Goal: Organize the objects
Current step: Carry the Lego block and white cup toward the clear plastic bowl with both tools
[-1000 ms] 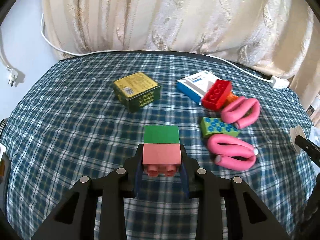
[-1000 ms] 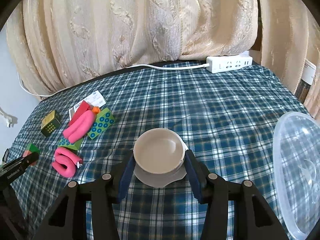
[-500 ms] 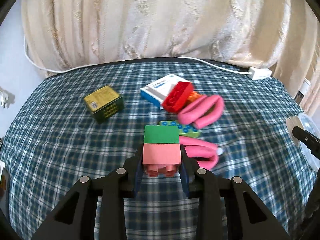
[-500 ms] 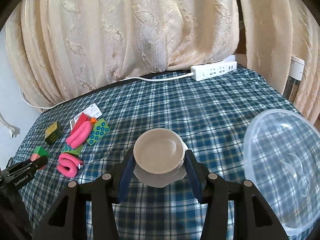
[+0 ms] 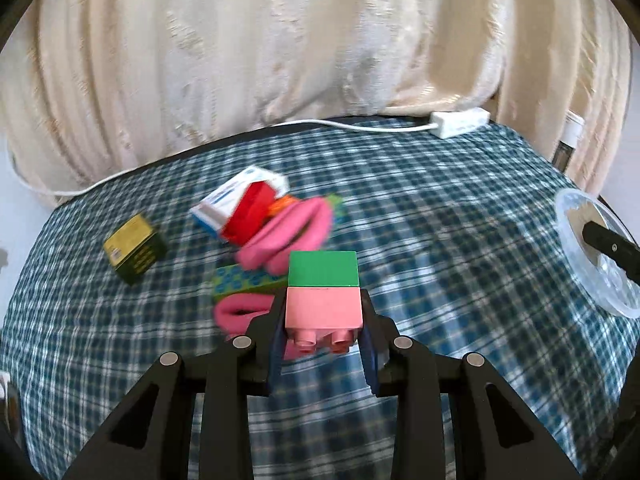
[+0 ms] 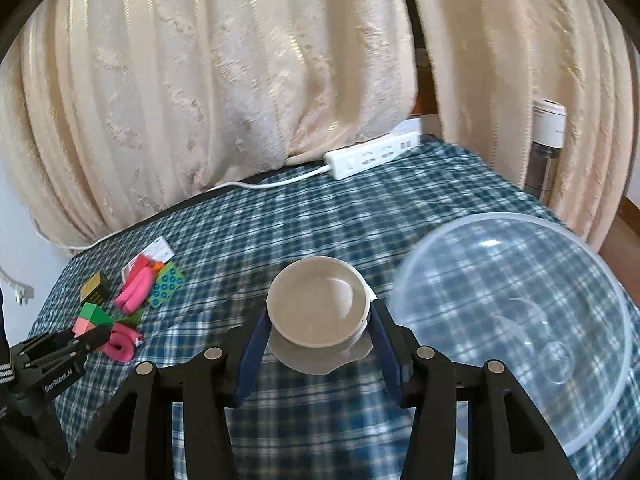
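In left hand-held gripper [image 5: 323,346]: block stack [image 5: 323,292] lengthwise, studs rearward.

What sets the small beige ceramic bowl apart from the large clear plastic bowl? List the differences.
The small beige ceramic bowl is opaque; the large clear plastic bowl is see-through, the checked cloth showing through it. The beige bowl is far smaller than the clear one. The beige bowl is clamped in the right gripper; nothing grips the clear bowl. Both are round, open side up and hold nothing.
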Action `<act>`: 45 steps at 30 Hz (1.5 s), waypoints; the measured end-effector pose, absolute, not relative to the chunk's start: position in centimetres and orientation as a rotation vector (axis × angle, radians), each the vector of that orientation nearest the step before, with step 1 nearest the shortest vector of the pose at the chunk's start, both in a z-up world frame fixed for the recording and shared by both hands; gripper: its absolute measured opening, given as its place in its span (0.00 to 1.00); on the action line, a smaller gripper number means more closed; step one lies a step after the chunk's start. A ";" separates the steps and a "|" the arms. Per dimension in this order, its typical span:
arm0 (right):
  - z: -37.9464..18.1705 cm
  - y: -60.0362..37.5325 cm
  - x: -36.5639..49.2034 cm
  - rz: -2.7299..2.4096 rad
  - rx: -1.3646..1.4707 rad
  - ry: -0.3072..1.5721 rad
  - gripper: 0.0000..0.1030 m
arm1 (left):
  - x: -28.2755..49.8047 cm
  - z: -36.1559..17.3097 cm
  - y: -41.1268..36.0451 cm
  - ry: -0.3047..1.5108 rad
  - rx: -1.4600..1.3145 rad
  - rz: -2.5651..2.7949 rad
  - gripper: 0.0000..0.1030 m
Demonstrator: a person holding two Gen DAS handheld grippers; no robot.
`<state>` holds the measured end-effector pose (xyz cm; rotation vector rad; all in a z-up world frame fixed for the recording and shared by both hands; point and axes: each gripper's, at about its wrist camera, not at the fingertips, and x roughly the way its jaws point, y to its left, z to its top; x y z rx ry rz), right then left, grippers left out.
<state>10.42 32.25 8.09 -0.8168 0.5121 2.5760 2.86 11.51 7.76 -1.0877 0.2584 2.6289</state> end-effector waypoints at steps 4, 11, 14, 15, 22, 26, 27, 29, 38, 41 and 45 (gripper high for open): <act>8.4 33.7 12.0 2.550 -0.780 0.521 0.51 | 3.4 7.9 14.3 0.310 -1.061 2.587 0.32; 8.5 36.2 14.4 2.491 -0.739 0.548 0.51 | 4.1 8.0 18.8 0.394 -1.023 2.515 0.32; 8.2 37.1 15.2 2.467 -0.731 0.562 0.51 | 4.5 8.0 20.6 0.425 -1.008 2.488 0.32; 8.2 37.5 15.6 2.458 -0.728 0.569 0.51 | 4.7 8.0 21.1 0.432 -1.004 2.482 0.32; 7.8 39.3 17.4 2.413 -0.711 0.577 0.51 | 5.2 8.0 24.2 0.472 -0.977 2.432 0.32; 7.7 40.1 18.2 2.390 -0.704 0.581 0.51 | 5.6 8.0 26.0 0.495 -0.957 2.405 0.32; 7.6 40.4 18.4 2.382 -0.702 0.584 0.51 | 5.8 8.1 26.5 0.501 -0.950 2.398 0.32; 7.5 40.8 18.7 2.373 -0.700 0.588 0.51 | 5.9 8.2 27.3 0.510 -0.940 2.386 0.32; 6.9 42.5 19.9 2.332 -0.706 0.595 0.51 | 6.6 8.8 31.4 0.546 -0.882 2.321 0.32; 6.8 43.1 20.4 2.316 -0.710 0.589 0.51 | 6.8 8.9 32.9 0.554 -0.868 2.296 0.32; 6.6 43.7 20.9 2.300 -0.715 0.592 0.51 | 7.0 9.0 34.8 0.561 -0.855 2.264 0.32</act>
